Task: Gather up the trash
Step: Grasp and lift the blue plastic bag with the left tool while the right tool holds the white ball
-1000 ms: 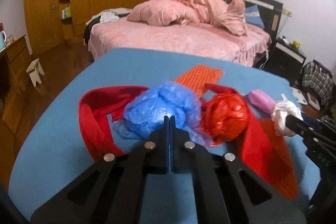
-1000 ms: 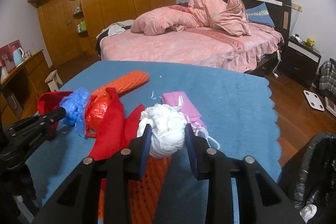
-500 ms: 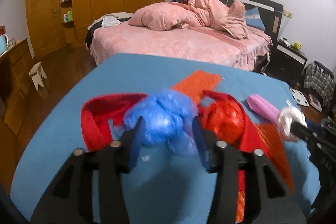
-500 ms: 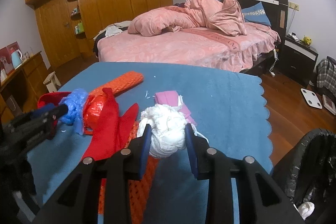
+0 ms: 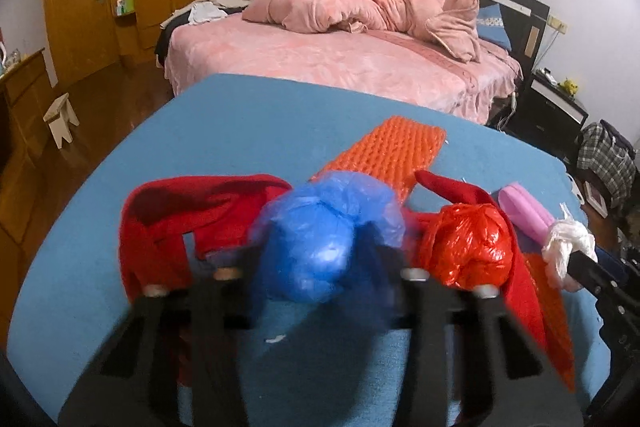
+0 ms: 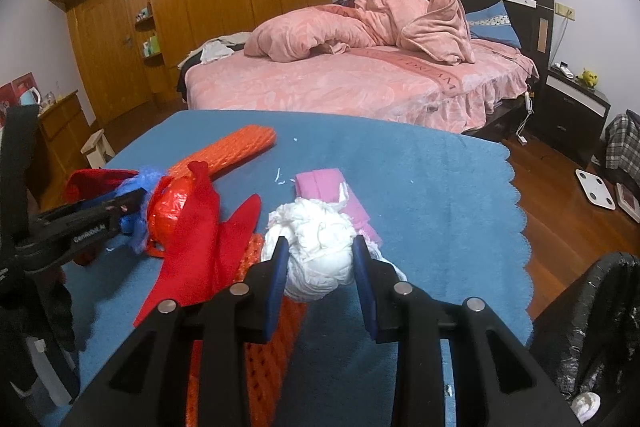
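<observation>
A crumpled blue plastic bag [image 5: 320, 243] lies on the blue table cloth [image 5: 224, 123] between the fingers of my left gripper [image 5: 316, 259], which is open around it and blurred. A red plastic bag ball [image 5: 472, 247] lies just to its right. My right gripper [image 6: 320, 267] is shut on a white crumpled bag [image 6: 316, 251] and holds it over the table. The white bag also shows in the left wrist view [image 5: 568, 247]. The blue bag shows in the right wrist view [image 6: 144, 183] beside the left gripper's finger.
Red cloth [image 5: 192, 207], an orange foam net [image 5: 384, 151] and a pink packet [image 6: 320, 183] lie on the table. A black bin bag [image 6: 592, 331] with white trash stands at the table's right. A pink bed [image 6: 360, 83] is behind.
My left gripper went from shut to open and has moved forward around the blue bag. My right gripper keeps hold of the white bag and has drifted slightly right.
</observation>
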`<act>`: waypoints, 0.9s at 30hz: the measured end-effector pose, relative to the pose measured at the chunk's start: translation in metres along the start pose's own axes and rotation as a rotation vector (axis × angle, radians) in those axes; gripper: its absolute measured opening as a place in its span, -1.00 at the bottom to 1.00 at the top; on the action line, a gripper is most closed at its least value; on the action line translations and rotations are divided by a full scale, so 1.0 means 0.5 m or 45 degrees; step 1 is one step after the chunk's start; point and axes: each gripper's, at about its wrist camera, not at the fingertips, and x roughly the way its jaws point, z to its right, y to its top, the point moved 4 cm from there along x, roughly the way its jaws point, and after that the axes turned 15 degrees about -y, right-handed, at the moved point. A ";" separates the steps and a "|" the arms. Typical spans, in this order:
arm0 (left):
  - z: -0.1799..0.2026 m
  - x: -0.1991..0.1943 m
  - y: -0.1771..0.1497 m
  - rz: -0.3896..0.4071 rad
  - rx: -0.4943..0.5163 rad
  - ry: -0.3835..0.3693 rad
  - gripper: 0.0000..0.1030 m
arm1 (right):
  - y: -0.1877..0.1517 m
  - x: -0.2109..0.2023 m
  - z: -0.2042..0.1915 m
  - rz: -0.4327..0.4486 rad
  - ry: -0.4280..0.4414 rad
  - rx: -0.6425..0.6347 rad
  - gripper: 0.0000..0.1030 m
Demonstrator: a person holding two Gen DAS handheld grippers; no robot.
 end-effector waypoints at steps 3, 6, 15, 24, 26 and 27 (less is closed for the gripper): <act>0.010 -0.015 0.001 0.040 0.032 0.009 -0.67 | 0.002 -0.005 0.002 0.007 0.002 0.007 -0.37; 0.026 -0.038 -0.001 0.080 0.040 -0.012 -0.71 | 0.005 -0.015 0.006 0.017 0.004 0.012 -0.37; 0.087 -0.140 -0.010 0.162 0.091 -0.036 -0.73 | 0.023 -0.081 0.031 0.078 0.018 0.056 -0.37; 0.122 -0.228 -0.019 0.253 0.148 0.135 -0.73 | 0.023 -0.146 0.056 0.104 0.021 0.070 -0.37; 0.126 -0.238 -0.017 0.246 0.148 0.131 -0.73 | 0.019 -0.159 0.062 0.106 0.020 0.074 -0.37; 0.129 -0.242 -0.018 0.244 0.149 0.129 -0.73 | 0.017 -0.166 0.065 0.108 0.020 0.075 -0.37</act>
